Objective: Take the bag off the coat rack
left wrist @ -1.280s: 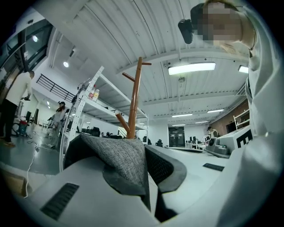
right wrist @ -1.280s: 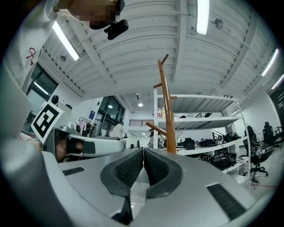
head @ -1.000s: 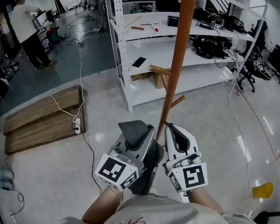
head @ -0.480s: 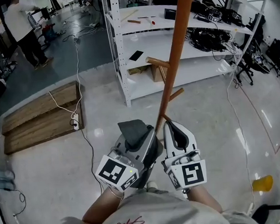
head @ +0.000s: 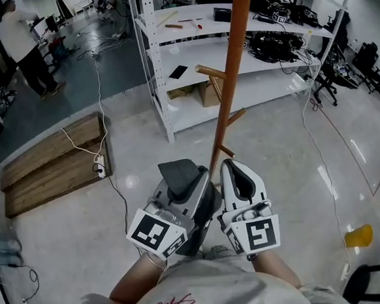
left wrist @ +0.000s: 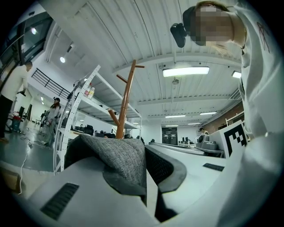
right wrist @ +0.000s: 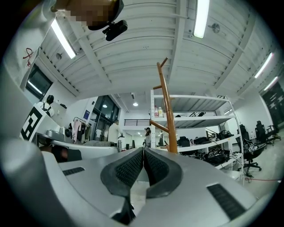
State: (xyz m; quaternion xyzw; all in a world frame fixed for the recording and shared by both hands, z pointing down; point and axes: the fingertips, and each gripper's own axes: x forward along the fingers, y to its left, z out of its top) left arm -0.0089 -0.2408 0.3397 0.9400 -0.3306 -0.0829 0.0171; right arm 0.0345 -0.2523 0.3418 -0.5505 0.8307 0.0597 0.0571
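The bag [left wrist: 116, 156], a grey cloth thing, is already off the coat rack [head: 229, 86]. The rack's pegs that show are bare, and the bag sits on the near side of the rack's pole, close to the person's body. The left gripper [left wrist: 144, 153] is pinching the grey cloth, which lies folded over one jaw. The right gripper [right wrist: 143, 154], just beside it, is pressed together with nothing inside. I judge the lifting-off is done. The next move calls for carrying the bag clear of the pole without catching a lower peg.
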